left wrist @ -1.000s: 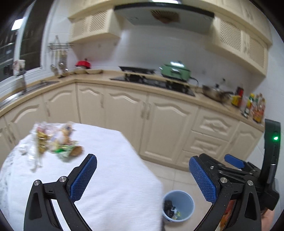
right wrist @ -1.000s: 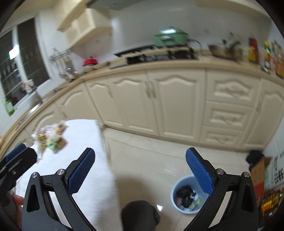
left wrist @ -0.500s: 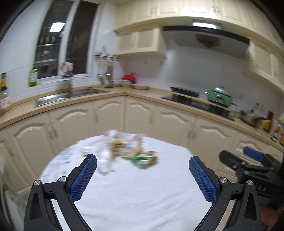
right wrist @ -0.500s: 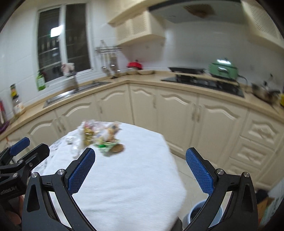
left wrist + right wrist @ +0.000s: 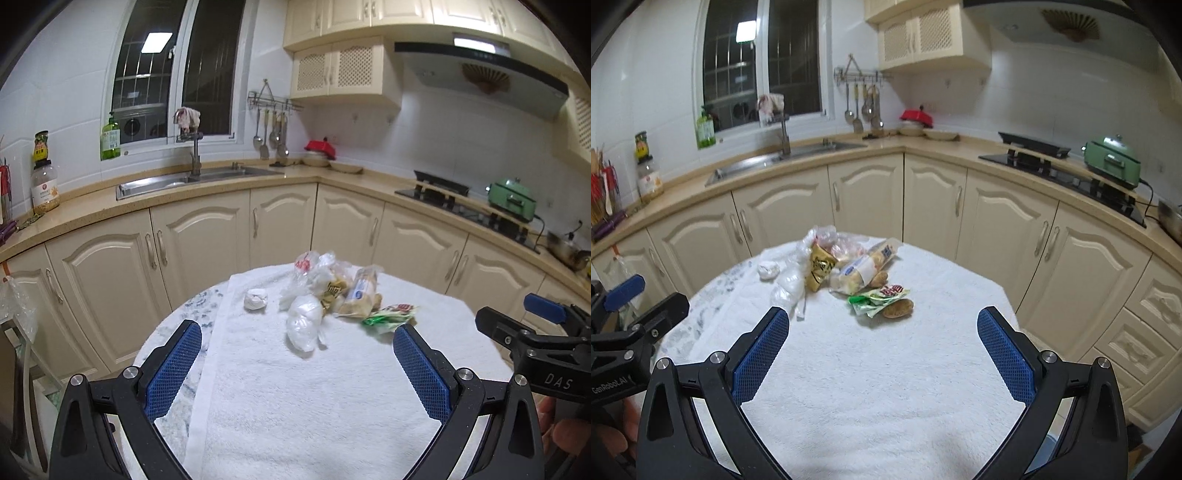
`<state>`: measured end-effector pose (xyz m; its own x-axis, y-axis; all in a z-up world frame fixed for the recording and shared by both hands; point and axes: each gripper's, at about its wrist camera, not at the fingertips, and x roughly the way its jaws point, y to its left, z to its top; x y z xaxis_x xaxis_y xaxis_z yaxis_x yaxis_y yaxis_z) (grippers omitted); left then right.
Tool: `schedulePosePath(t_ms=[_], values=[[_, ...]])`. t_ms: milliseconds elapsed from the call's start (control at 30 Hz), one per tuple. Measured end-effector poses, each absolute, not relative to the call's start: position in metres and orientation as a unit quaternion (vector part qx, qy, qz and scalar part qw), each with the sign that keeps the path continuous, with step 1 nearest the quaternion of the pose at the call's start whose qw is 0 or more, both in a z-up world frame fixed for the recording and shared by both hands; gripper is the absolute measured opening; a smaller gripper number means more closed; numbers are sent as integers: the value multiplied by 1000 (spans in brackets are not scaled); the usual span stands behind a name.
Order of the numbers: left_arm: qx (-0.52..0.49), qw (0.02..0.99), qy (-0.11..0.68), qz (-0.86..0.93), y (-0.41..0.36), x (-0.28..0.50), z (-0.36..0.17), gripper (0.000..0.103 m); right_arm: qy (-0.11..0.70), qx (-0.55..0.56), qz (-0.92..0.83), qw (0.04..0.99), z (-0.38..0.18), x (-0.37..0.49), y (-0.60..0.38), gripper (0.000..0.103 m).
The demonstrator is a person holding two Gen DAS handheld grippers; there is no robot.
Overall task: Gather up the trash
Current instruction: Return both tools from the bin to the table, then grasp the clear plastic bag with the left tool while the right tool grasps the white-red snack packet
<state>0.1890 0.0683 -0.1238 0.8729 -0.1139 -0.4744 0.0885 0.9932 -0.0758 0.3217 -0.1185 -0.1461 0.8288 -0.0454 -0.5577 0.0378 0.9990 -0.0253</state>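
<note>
A heap of trash lies on a round table under a white towel. In it I see a crumpled white bag, a small white wad, a clear bread wrapper, a gold packet and a green snack wrapper with a brown piece beside it. My left gripper hangs open short of the heap, nothing between its blue pads. My right gripper is open too, also short of the heap.
Cream kitchen cabinets curve behind the table, with a sink, a hob and a green pot on the counter. The right gripper body shows at the left view's right edge. A blue rim peeks out below the table.
Both cameras have swung left from the floor and the blue bin to face the table. The trash heap now sits centred ahead of both open grippers.
</note>
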Motion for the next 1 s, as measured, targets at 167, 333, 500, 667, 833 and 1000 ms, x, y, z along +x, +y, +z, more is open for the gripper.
schedulePosePath(t_ms=[167,333,500,667,833,1000], values=[[-14,962,267,-57,58,228,-126,102,321,-2,-20,947,-166,351,-127,103],[-4,954,294,-62,41,278,-128,102,353,4,-11,935,-186,385,-131,103],[1,944,325,-62,49,356,-136,102,382,11,-3,924,-208,422,-134,103],[-3,934,352,-62,53,409,-151,102,403,10,1,915,-227,452,-140,102],[-19,921,383,-65,58,464,-167,102,426,9,10,904,-247,476,-145,96],[-15,913,403,-66,57,504,-182,100,439,10,26,898,-257,491,-145,89]])
